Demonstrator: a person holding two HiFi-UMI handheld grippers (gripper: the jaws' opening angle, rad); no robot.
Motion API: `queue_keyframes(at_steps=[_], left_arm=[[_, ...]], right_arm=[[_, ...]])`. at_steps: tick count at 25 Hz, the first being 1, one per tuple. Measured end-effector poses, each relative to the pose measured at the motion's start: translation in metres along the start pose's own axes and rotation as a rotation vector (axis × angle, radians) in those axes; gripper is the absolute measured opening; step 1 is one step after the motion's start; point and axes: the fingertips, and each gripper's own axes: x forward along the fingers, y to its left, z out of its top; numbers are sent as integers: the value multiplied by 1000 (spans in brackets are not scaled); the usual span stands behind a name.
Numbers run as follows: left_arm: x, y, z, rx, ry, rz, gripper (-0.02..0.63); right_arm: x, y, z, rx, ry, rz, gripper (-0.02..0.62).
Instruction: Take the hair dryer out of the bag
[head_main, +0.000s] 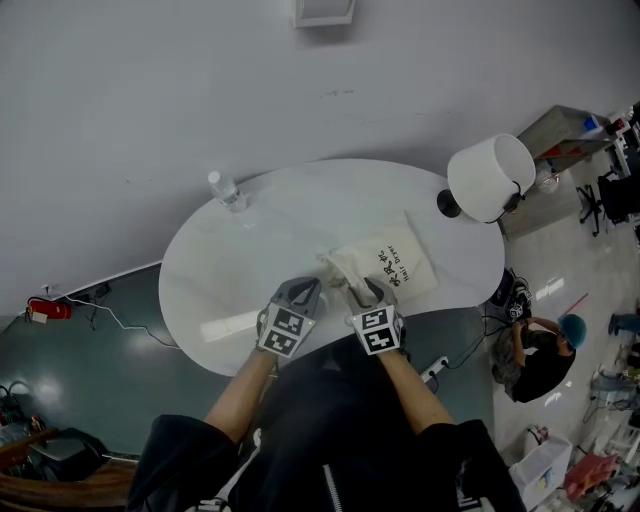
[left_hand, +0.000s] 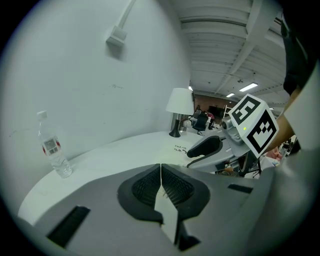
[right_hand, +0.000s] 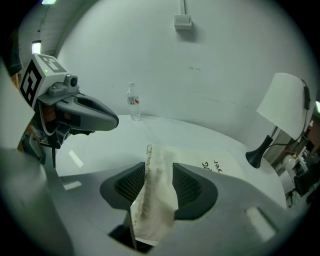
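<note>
Between the wide-open jaws of the right gripper (right_hand: 159, 176), not yet pinched, the bunched top of the bag (head_main: 392, 265), long side stretching straight away from them, hair dryer hidden, likely inside; just beside, left gripper (left_hand: 160, 172) closed on nothing.

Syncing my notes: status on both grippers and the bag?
Left hand-held gripper shut. Right hand-held gripper open, bunched mouth of the cloth bag between its jaws. Hair dryer not in sight. Water bottle and lamp stand clear.
</note>
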Motion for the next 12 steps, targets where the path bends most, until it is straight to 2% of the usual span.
queue_keyframes(at_steps=[5, 12], left_arm=[[7, 3, -13, -30, 33, 21, 14], [21, -5, -27, -6, 72, 42, 14]], right_arm=[[8, 3, -15, -26, 83, 55, 158], [8, 3, -18, -35, 79, 122, 116]])
